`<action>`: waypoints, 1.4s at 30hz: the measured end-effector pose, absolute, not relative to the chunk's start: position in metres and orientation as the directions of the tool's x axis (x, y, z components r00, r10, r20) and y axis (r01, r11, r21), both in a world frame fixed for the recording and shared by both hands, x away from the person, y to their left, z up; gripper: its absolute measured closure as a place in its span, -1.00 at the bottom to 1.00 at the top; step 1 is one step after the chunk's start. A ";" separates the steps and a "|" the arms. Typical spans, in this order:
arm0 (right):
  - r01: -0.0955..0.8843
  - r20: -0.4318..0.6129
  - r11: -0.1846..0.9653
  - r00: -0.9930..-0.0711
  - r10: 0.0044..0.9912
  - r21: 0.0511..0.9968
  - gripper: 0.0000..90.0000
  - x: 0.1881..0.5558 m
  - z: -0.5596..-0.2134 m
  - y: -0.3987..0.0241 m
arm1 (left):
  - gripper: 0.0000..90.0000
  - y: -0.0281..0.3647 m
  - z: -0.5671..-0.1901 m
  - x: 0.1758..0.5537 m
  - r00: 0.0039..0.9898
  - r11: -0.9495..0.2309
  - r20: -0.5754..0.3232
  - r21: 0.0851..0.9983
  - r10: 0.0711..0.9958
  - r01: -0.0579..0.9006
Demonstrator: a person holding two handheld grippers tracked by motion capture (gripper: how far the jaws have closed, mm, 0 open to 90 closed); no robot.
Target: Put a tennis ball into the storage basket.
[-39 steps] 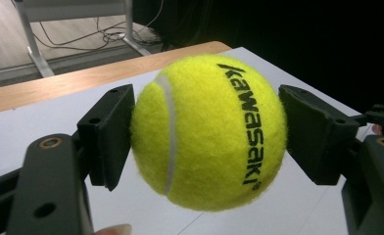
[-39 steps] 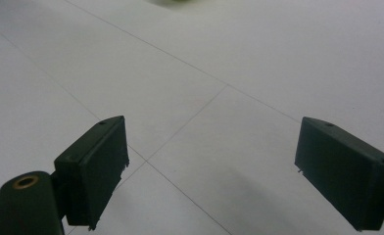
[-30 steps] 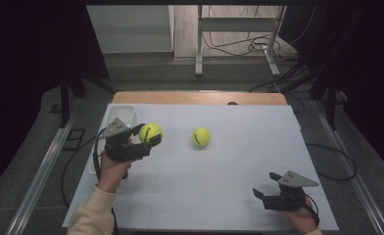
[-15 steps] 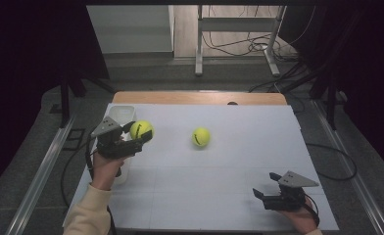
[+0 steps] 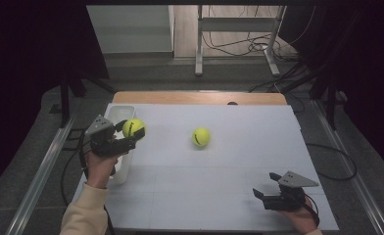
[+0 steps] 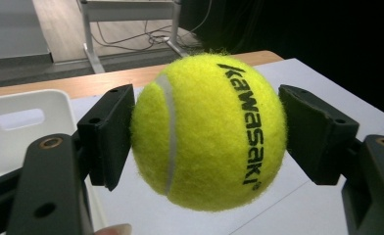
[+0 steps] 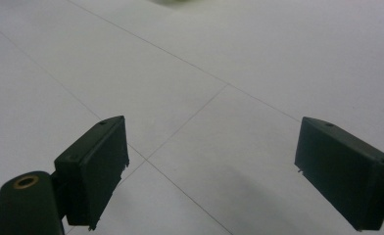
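Squeezing a yellow tennis ball [image 5: 133,128] between its two black jaws, the left tool [image 5: 126,138] holds it up in the air, off the white surface [image 5: 229,186]. In the left gripper view, the ball [image 6: 207,132] has a black word on its side, and both pads press on it, one on each side. The ball is right beside the white bin [image 5: 115,117] that sits at the left edge of the surface, and it seems to hang over the bin's inner rim. A second yellow ball [image 5: 201,137] lies on the surface near the middle, well apart from both tools. The right tool [image 5: 264,193] is low at the near right part of the surface. Its jaws stand wide apart with nothing between them, and the right gripper view looks out over the bare white surface [image 7: 190,73].
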State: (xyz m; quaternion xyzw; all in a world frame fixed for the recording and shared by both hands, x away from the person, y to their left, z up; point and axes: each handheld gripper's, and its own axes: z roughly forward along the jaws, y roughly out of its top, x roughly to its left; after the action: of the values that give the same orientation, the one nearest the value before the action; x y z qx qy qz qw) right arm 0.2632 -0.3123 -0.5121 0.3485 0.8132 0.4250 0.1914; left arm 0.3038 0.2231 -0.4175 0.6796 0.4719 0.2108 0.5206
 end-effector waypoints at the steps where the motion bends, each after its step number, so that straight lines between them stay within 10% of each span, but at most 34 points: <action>1: 0.404 -0.015 0.396 -0.684 0.730 0.824 -0.71 0.263 -0.512 -0.312 | -0.43 0.226 -0.418 0.304 0.456 -0.009 -0.205 0.905 0.866 0.425; 42: 0.414 -0.007 0.383 -0.671 0.741 0.826 -0.71 0.264 -0.512 -0.315 | -0.43 0.272 -0.429 0.338 0.302 0.043 -0.226 0.859 0.926 0.511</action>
State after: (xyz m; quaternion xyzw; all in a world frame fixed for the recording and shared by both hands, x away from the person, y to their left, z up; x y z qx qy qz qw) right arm 0.2640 -0.3147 -0.5122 0.3569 0.8091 0.4255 0.1922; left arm 0.3377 0.2720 -0.4293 0.6557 0.5480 0.2208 0.4701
